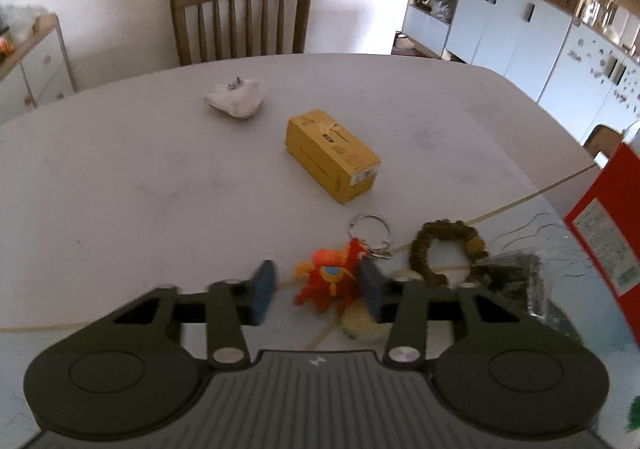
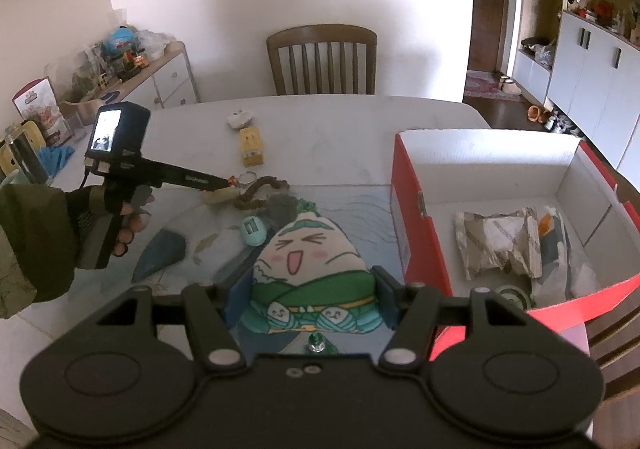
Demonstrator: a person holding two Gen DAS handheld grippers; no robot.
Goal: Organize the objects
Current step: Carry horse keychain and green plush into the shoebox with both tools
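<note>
Plush dumpling toy (image 2: 310, 281) sits pinched between the right gripper (image 2: 310, 299) jaws, just left of the red box (image 2: 412, 217). Between the spread jaws of the left gripper (image 1: 316, 291) lies an orange keychain figure (image 1: 326, 279), with the yellow carton (image 1: 332, 155) beyond.

No legible text anywhere: print on yellow cardboard box (image 1: 333, 156) and label on red carton (image 1: 604, 245) too blurred to read.

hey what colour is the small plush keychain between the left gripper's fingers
Red and orange keychain, with a blue patch; clearest in the left wrist view.
</note>
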